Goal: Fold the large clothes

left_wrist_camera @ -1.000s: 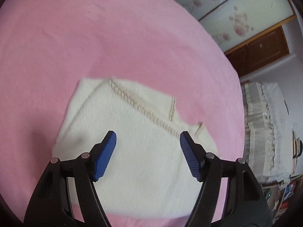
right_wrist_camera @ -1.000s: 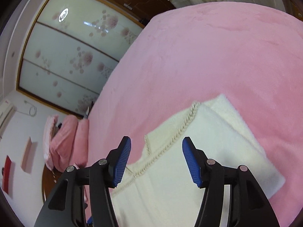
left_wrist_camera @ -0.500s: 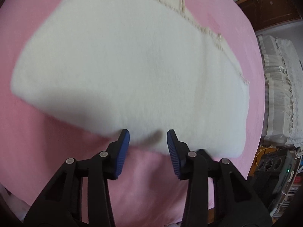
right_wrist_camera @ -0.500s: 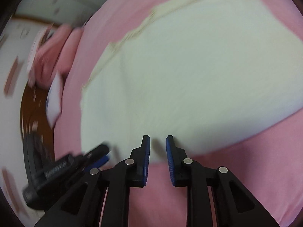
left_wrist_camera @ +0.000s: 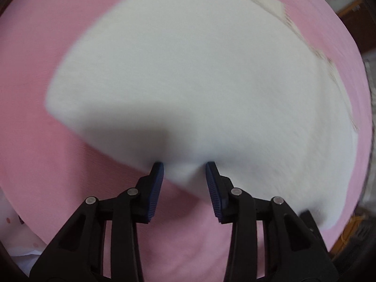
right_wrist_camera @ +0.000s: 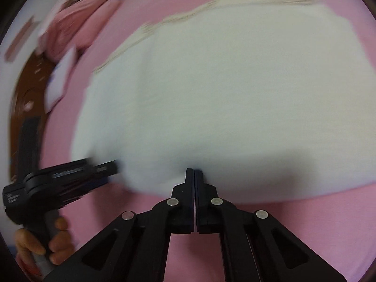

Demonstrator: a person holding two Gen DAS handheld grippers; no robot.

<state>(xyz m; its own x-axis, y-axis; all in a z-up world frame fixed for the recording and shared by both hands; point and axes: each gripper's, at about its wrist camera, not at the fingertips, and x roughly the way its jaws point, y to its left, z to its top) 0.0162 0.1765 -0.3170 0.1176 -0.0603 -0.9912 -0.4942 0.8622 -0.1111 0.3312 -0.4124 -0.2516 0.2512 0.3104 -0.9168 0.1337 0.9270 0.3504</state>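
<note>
no containers in view. a cream folded garment (left_wrist_camera: 211, 82) lay flat on the pink bed cover (left_wrist_camera: 47, 152); it looked soft, fleecy and thick, with a braided beige trim (right_wrist_camera: 178, 16) along its far edge. the cover was smooth plush, and pink showed on all sides of the garment. my left gripper (left_wrist_camera: 184, 171) had just been closing; its blue ribbed jaws stood partly apart at the near edge with a fold of the garment between them, the tips pushed into the fabric, and i couldn't tell for sure if the pads pinched it. my right gripper (right_wrist_camera: 194, 171) had just been closing too; its jaws were clenched together at the near edge, tips at the fabric, grasp on cloth unclear. in the right view the left gripper and the hand (right_wrist_camera: 44, 244) holding it sat at the garment's left corner. both views were blurred.
</note>
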